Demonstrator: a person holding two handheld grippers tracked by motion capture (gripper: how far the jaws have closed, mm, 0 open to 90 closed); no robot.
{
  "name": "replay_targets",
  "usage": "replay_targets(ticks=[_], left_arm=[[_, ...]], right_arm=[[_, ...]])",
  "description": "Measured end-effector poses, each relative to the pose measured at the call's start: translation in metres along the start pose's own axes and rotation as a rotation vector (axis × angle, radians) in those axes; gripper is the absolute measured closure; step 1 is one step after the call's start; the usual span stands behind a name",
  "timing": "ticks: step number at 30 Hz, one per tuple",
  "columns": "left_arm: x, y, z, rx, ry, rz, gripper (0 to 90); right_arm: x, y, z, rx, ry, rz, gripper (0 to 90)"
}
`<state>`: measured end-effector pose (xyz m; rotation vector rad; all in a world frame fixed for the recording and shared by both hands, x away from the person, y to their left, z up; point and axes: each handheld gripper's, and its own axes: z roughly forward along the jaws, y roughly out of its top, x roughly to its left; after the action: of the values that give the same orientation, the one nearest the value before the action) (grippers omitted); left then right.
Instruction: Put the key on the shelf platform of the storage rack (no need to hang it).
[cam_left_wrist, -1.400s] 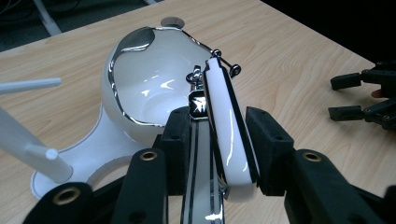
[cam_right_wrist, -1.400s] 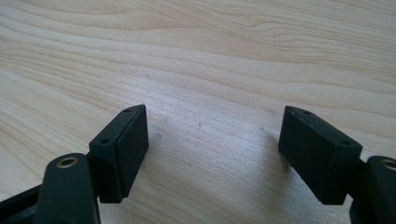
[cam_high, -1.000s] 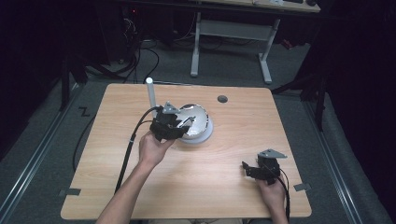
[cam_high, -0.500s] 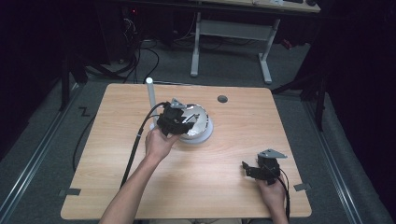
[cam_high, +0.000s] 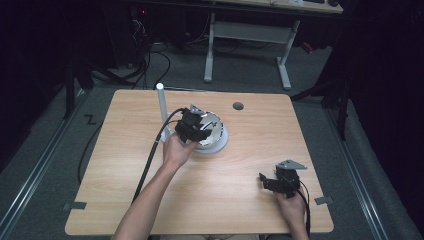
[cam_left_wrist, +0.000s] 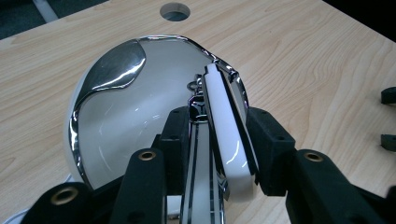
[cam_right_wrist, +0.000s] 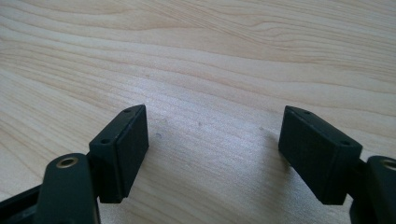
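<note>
The round mirror (cam_left_wrist: 140, 121) is clamped at its white rim by the left hand-held gripper (cam_left_wrist: 219, 140), carried farther along the bench (cam_high: 250, 200); the right hand-held gripper (cam_right_wrist: 212, 149) is left released.

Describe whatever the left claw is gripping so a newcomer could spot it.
On the light wooden table, find the white pole near the back edge. Just right of it lies a round, white-backed, chrome-rimmed mirror, held by its frame in the left claw. Nothing else there is shiny.

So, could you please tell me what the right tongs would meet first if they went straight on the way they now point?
The right tongs stand open with nothing between them and tilt down toward bare table. Going straight on, they would probably meet the wooden tabletop first; how soon is hard to judge.
</note>
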<state>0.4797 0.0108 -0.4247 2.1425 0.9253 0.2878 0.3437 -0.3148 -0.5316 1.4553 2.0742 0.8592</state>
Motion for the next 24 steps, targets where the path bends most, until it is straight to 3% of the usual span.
replay_targets(ticks=[6,12,13,14,17,24], left_arm=[[0.005,0.000,0.010,0.009,0.024,-0.024,61.7],[0.008,-0.002,0.016,0.023,0.053,-0.022,62.5],[0.008,-0.002,0.016,0.012,0.041,-0.023,63.3],[0.007,-0.001,0.016,0.008,0.058,-0.021,69.6],[0.007,-0.001,0.019,0.013,0.081,-0.012,73.8],[0.007,-0.003,0.025,0.020,0.088,-0.013,69.4]], right_arm=[[0.000,0.000,0.000,0.000,0.000,-0.001,24.6],[0.000,0.000,0.000,0.000,0.000,0.000,24.6],[0.000,0.000,0.000,-0.001,-0.001,0.001,24.6],[0.000,0.000,0.000,-0.001,-0.001,0.000,24.6],[0.000,0.000,0.000,-0.001,-0.001,0.001,24.6],[0.000,0.000,0.000,-0.001,-0.001,0.000,24.6]])
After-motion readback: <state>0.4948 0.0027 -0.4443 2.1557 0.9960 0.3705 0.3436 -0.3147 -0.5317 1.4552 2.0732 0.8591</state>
